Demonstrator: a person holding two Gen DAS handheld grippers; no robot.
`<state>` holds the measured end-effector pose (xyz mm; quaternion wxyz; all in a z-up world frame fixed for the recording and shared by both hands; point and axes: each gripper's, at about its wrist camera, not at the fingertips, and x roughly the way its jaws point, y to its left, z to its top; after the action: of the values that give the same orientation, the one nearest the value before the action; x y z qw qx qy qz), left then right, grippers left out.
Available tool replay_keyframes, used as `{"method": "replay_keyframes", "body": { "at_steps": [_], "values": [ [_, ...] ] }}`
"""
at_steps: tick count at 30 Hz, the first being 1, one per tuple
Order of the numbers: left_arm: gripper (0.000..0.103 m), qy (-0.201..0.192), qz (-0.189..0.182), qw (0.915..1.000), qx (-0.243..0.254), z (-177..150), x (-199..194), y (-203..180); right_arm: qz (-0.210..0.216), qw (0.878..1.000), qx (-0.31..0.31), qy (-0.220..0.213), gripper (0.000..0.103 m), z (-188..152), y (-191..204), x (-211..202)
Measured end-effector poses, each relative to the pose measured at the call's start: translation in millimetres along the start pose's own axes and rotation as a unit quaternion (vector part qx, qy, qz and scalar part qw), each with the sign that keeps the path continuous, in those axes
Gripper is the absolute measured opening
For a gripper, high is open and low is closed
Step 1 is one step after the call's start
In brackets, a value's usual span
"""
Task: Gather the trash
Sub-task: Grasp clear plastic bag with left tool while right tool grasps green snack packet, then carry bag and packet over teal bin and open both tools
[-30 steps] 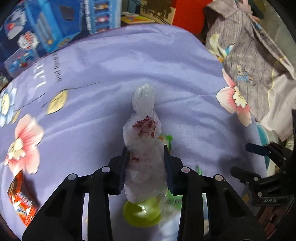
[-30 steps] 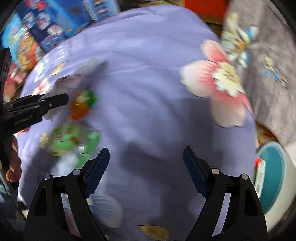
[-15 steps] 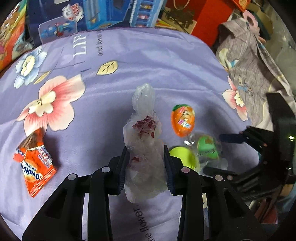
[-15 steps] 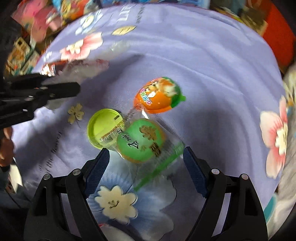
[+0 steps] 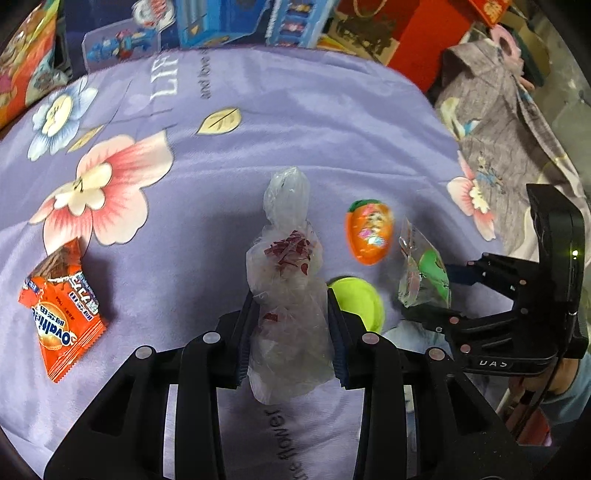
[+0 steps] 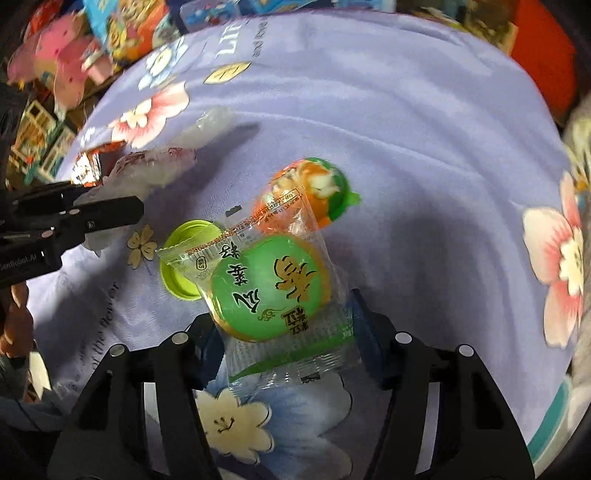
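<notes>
My left gripper (image 5: 290, 325) is shut on a crumpled clear plastic bag (image 5: 286, 280) with red specks, held above the purple flowered cloth (image 5: 258, 129). My right gripper (image 6: 286, 332) has its fingers around a green snack packet (image 6: 269, 288) in a clear wrapper; the packet is tilted up between them. That packet also shows in the left wrist view (image 5: 424, 273). An orange carrot-shaped capsule (image 5: 369, 236) and a lime green lid (image 5: 360, 302) lie beside it. An orange Ovaltine wrapper (image 5: 61, 310) lies at the left.
Colourful toy boxes (image 5: 229, 22) and a red box (image 5: 424, 40) line the far edge of the cloth. A grey patterned garment (image 5: 498, 122) lies at the right. A teal-rimmed container (image 6: 550, 432) shows at the lower right of the right wrist view.
My right gripper has moved in over the green packet and closed on it, and the packet now tilts up off the cloth. My left gripper still holds the bag.
</notes>
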<state>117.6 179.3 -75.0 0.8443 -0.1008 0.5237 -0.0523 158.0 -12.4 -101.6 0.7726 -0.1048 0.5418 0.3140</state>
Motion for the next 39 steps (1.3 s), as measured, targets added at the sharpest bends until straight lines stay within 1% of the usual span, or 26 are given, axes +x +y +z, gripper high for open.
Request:
{"method": "replay_keyframes", "body": {
  "at_steps": [6,8,13,17,22,26,31,33,39],
  "values": [
    [0.036,-0.017,-0.009,0.9994,0.03,1.8,-18.1,-32.7,-0.008,0.998,0.048,-0.032,0.058,-24.8,-27.7,-38.3],
    [0.036,-0.02,-0.011,0.9988,0.043,2.1,-22.3,-46.9,-0.012,0.997,0.059,-0.042,0.058,-28.5,-28.4,-43.9],
    [0.036,-0.022,-0.019,0.9963,0.081,-0.7,-29.1,-87.3,-0.032,0.992,0.102,-0.071,0.058,-54.3,-52.4,-74.2],
    [0.036,-0.023,-0.026,0.9933,0.11,-5.8,-31.4,-119.3,-0.037,0.986,0.133,-0.092,0.058,-78.5,-72.1,-97.0],
    [0.036,-0.02,-0.037,0.9875,0.152,-13.0,-31.5,-164.5,-0.048,0.972,0.186,-0.133,0.058,-116.5,-104.8,-133.5],
    [0.036,-0.016,-0.046,0.9815,0.185,-17.1,-27.3,-202.5,-0.063,0.962,0.215,-0.154,0.058,-139.7,-125.0,-155.8],
    [0.036,-0.009,-0.056,0.9718,0.229,-23.3,-17.7,-254.0,-0.074,0.943,0.265,-0.187,0.058,-175.5,-160.6,-185.8],
    [0.036,-0.006,-0.059,0.9672,0.247,-26.3,-13.3,-274.9,-0.08,0.937,0.279,-0.195,0.058,-188.2,-173.0,-194.4],
    [0.036,0.004,-0.067,0.9565,0.284,-34.8,-3.0,-319.4,-0.093,0.92,0.318,-0.21,0.058,-227.0,-203.6,-208.3]
  ]
}}
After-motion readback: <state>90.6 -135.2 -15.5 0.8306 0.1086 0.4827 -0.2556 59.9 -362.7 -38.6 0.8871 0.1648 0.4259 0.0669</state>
